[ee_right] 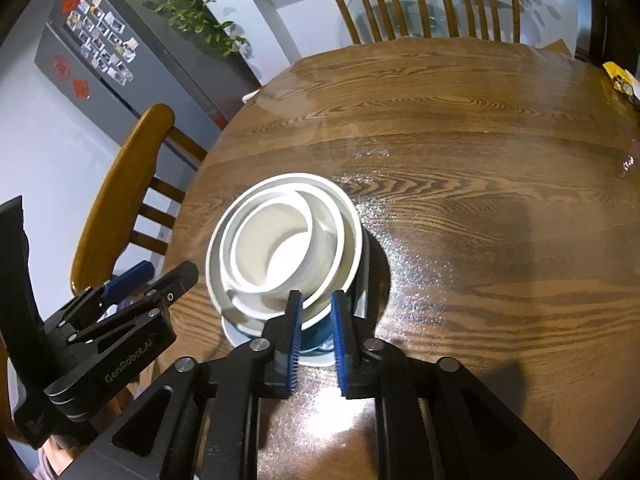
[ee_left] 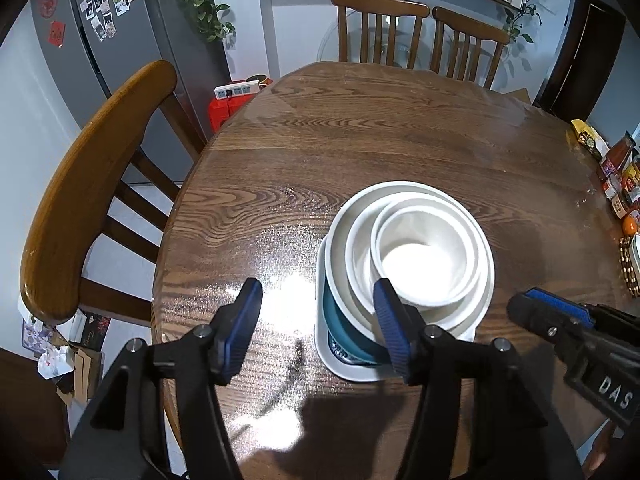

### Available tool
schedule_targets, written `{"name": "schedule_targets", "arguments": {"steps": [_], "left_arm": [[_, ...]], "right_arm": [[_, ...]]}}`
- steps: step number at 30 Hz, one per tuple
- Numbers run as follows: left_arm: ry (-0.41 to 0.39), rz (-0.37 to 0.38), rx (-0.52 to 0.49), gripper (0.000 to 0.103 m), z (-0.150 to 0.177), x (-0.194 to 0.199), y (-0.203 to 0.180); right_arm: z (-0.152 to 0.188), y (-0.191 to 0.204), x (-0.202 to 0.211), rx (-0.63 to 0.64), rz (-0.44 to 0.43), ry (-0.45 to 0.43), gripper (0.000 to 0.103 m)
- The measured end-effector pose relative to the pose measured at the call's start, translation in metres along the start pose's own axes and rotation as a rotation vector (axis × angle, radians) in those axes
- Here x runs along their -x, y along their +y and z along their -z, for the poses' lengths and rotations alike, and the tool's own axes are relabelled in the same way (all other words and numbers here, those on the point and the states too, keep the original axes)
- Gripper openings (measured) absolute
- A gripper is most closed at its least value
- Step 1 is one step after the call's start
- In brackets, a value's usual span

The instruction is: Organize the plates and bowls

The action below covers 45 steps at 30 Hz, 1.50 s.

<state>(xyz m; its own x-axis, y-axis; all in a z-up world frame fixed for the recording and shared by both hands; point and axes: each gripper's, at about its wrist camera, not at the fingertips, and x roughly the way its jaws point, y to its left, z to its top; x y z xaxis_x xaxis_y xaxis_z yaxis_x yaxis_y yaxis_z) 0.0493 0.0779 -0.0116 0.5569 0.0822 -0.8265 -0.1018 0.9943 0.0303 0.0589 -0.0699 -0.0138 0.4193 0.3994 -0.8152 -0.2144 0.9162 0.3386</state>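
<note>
A stack of dishes point(ee_left: 416, 256) stands on the round wooden table point(ee_left: 360, 128): three nested white bowls on a teal bowl point(ee_left: 344, 332), all on a white plate point(ee_left: 348, 370). My left gripper point(ee_left: 318, 312) is open, wide apart, just in front and left of the stack; its right finger overlaps the stack's near edge. In the right wrist view the stack point(ee_right: 288, 240) sits just beyond my right gripper point(ee_right: 314, 312), whose jaws are narrowly apart and empty, near the stack's front rim. Each gripper shows at the edge of the other's view.
Wooden chairs stand at the left point(ee_left: 92, 184) and at the far side point(ee_left: 380, 28). Jars and packets point(ee_left: 620, 176) crowd the table's right edge. A grey fridge point(ee_left: 120, 32) stands at the back left. A red box with a power strip point(ee_left: 236, 96) sits beyond the table.
</note>
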Motion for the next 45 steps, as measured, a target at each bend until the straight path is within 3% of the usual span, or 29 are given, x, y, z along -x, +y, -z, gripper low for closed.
{"name": "schedule_targets", "arguments": {"steps": [3, 5, 11, 19, 27, 28, 29, 31, 38, 45], "left_arm": [[-0.011, 0.005, -0.007, 0.074, 0.003, 0.003, -0.001], [-0.022, 0.005, -0.011, 0.075, 0.005, 0.006, -0.001], [-0.035, 0.011, -0.015, 0.078, 0.009, 0.013, 0.001], [-0.051, 0.015, -0.021, 0.087, 0.016, 0.021, 0.002], [-0.098, 0.026, -0.035, 0.101, 0.024, 0.034, 0.005], [-0.104, 0.032, -0.037, 0.102, 0.025, 0.037, 0.005], [-0.108, 0.032, -0.039, 0.102, 0.025, 0.038, 0.005], [-0.118, 0.033, -0.043, 0.102, 0.027, 0.041, 0.006], [-0.104, 0.031, -0.027, 0.102, 0.037, 0.039, 0.010], [-0.096, 0.020, -0.055, 0.102, 0.044, 0.043, 0.012]], "right_arm": [[0.005, 0.004, 0.003, 0.028, 0.006, -0.009, 0.034], [0.008, 0.007, 0.006, 0.043, 0.017, -0.020, 0.043], [0.016, 0.009, 0.009, 0.086, 0.058, -0.037, 0.053], [0.026, 0.011, 0.014, 0.120, 0.084, -0.059, 0.058], [0.040, 0.017, 0.014, 0.163, 0.080, -0.071, 0.059], [0.041, 0.018, 0.015, 0.167, 0.080, -0.071, 0.067], [0.042, 0.019, 0.015, 0.176, 0.082, -0.076, 0.088], [0.046, 0.023, 0.019, 0.206, 0.091, -0.105, 0.102], [0.050, 0.031, 0.019, 0.242, 0.071, -0.113, 0.102], [0.058, 0.037, 0.023, 0.272, 0.108, -0.122, 0.102]]}}
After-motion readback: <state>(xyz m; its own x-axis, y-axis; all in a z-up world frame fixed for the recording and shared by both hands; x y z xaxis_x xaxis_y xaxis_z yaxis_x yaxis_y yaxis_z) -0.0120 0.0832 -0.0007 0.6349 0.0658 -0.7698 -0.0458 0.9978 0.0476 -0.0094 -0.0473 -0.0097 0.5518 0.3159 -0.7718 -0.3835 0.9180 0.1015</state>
